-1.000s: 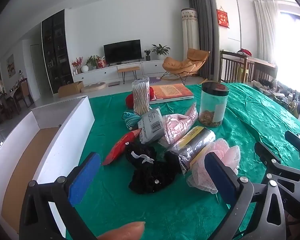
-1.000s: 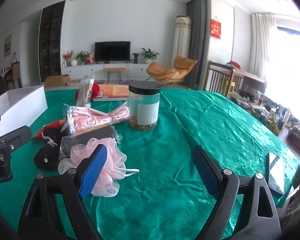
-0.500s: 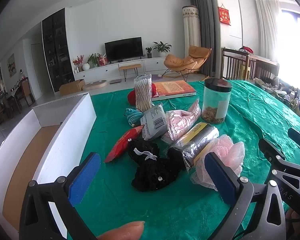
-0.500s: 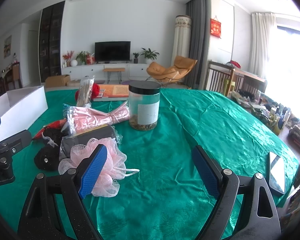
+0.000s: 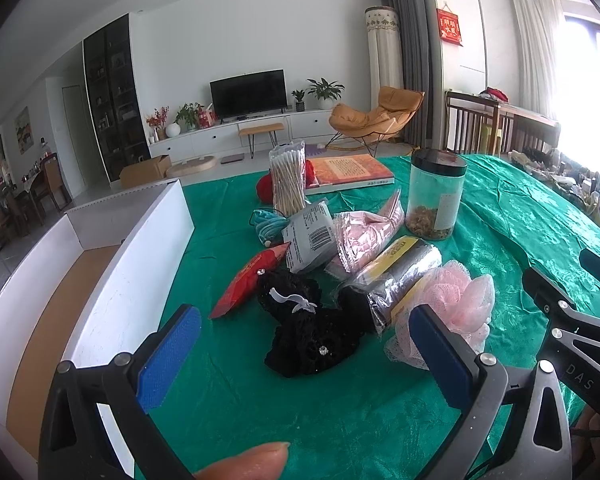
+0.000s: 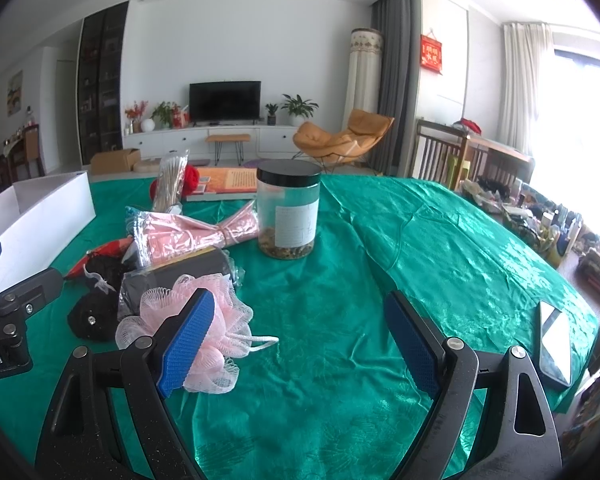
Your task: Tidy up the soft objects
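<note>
A pile of soft things lies on the green tablecloth (image 5: pixel 340 420): a black lace scrunchie (image 5: pixel 312 336), a pink mesh bath pouf (image 5: pixel 456 304), a pink foil pack (image 5: pixel 368 236), a grey roll with a yellow label (image 5: pixel 396 276), a red packet (image 5: pixel 248 284) and teal yarn (image 5: pixel 268 224). My left gripper (image 5: pixel 304 356) is open and empty, just short of the scrunchie. My right gripper (image 6: pixel 300 340) is open and empty, with the pouf (image 6: pixel 196 320) by its left finger. A white box (image 5: pixel 100 280) stands to the left.
A clear jar with a black lid (image 6: pixel 288 212) stands behind the pile. A pack of cotton swabs (image 5: pixel 288 180), a red ball and an orange book (image 5: pixel 348 172) lie farther back. A phone (image 6: pixel 554 344) lies near the table's right edge.
The left gripper has moved slightly forward toward the pile. The right gripper has barely moved. Both stay open.
</note>
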`<action>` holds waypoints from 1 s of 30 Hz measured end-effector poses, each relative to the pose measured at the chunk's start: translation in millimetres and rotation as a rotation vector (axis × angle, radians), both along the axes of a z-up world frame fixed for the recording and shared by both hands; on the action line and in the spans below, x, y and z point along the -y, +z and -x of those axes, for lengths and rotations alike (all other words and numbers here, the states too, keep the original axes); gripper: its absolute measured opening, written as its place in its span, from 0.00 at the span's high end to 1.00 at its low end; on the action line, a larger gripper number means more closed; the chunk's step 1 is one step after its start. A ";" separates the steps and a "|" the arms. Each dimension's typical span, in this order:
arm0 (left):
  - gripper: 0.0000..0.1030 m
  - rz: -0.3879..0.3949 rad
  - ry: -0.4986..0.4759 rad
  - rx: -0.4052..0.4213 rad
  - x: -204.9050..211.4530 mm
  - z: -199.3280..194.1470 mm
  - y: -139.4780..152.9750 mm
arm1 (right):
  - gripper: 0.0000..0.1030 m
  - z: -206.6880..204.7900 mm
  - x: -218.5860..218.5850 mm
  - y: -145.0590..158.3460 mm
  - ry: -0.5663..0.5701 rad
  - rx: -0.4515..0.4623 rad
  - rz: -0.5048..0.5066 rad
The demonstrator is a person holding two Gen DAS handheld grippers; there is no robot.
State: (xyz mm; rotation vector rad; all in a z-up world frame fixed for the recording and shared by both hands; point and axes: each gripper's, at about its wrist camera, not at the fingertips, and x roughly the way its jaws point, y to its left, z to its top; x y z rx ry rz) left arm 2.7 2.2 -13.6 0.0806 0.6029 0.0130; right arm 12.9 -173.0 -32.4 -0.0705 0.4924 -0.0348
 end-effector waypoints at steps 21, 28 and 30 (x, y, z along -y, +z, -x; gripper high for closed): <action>0.00 -0.020 0.002 -0.036 1.7 -0.1 -11.3 | 0.14 -1.3 1.5 -2.9 -0.002 -0.003 -0.009; 0.00 -0.020 0.005 -0.035 0.9 0.4 -11.3 | 0.14 -1.3 2.3 -2.5 -0.001 -0.003 -0.010; 0.00 -0.019 0.005 -0.036 0.5 0.5 -11.7 | 0.14 -1.4 2.5 -2.8 -0.002 -0.002 -0.011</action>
